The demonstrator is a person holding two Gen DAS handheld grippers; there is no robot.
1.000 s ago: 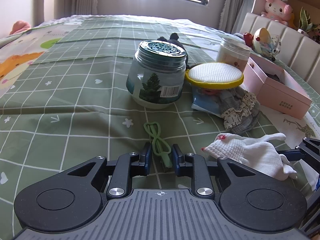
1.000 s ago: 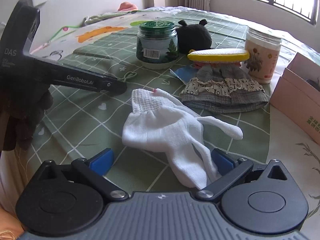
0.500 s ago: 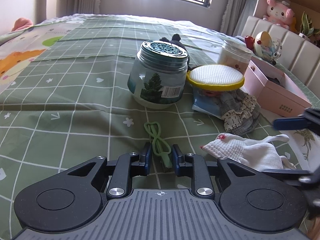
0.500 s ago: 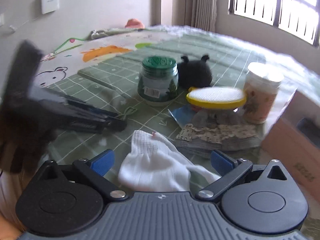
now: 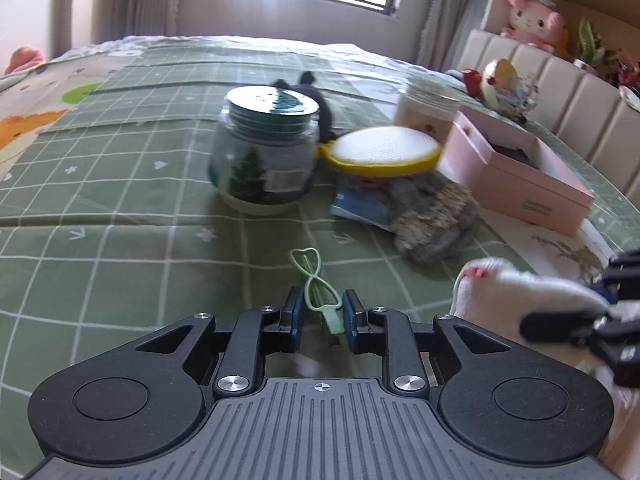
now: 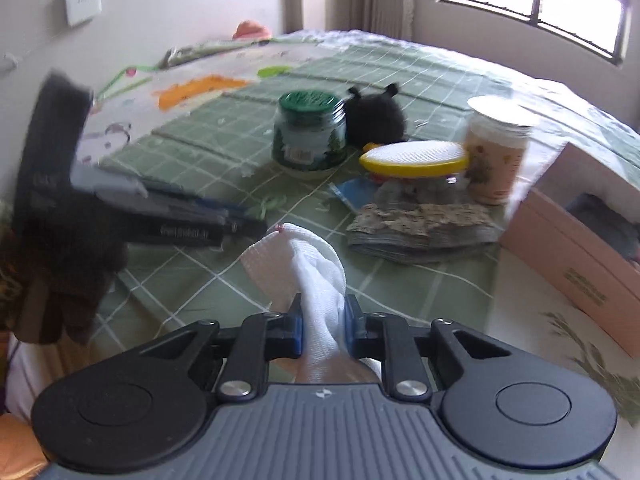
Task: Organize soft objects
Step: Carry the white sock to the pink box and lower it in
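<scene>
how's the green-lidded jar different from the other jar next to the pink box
The green-lidded jar is squat and rounded with a pine-tree label; the pale jar is taller, straight-sided, with a light lid. The green-lidded one stands beside the black plush; the pale one stands nearest the pink box. Both stand upright, lids on.

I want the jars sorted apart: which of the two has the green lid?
The squat glass jar with the pine-tree label, beside the black plush. The taller jar near the pink box has a pale lid.
</scene>
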